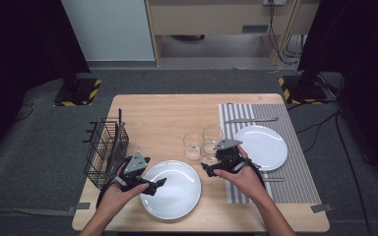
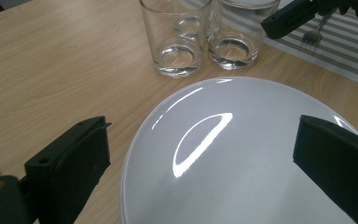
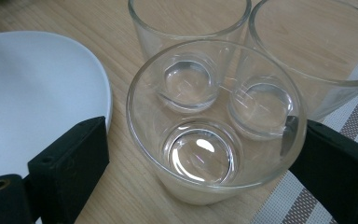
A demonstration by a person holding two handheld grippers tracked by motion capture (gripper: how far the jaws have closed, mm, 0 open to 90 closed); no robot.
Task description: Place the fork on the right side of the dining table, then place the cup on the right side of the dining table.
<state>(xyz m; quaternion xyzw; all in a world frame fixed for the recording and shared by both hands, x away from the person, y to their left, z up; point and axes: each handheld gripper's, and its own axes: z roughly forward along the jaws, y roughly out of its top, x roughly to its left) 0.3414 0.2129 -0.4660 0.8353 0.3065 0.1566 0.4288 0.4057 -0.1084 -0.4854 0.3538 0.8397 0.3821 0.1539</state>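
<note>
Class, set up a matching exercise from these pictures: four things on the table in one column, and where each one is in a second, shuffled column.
1. wire basket
2. near plate
3. far plate
4. nearest glass

a. on the striped mat
b. between the right gripper's open jaws
c. at the table's left edge
d. under the left gripper

Pairs: 1-c, 2-d, 3-a, 4-b
</note>
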